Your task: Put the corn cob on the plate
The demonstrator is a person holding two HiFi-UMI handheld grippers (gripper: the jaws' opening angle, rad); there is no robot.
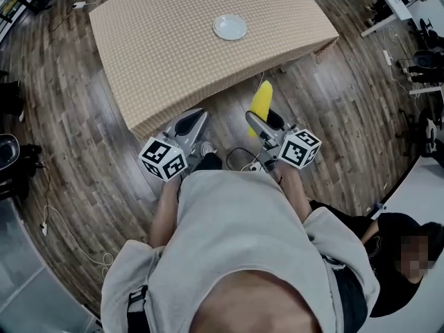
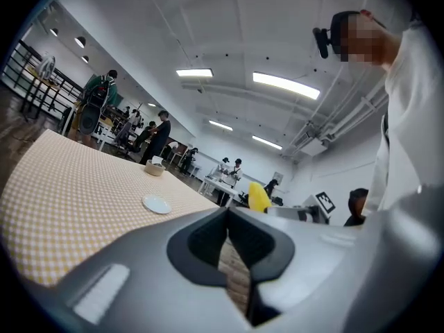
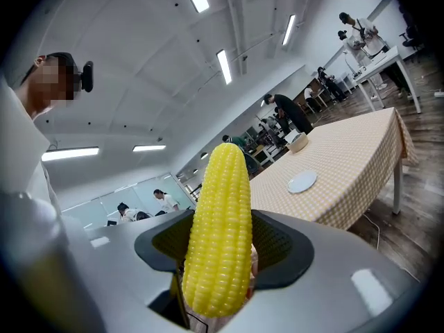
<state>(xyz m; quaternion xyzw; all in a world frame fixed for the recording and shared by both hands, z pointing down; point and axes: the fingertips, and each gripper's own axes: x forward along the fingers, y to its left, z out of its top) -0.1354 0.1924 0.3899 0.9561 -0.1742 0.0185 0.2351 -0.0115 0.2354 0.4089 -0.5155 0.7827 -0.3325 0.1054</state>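
Right gripper [image 1: 255,120] clamped on corn [image 1: 261,101], pads pressing both sides of cob, tip sticking out past jaws toward table [image 1: 159,61]. Left gripper [image 1: 198,116] just beside it, jaws together, holding nothing. Both grippers over wood floor [image 1: 83,158], near table's front edge. White plate [image 1: 229,27] on checked cloth toward far side of table, well apart from corn. Small bowl [image 2: 154,169] beyond plate. People at desks behind
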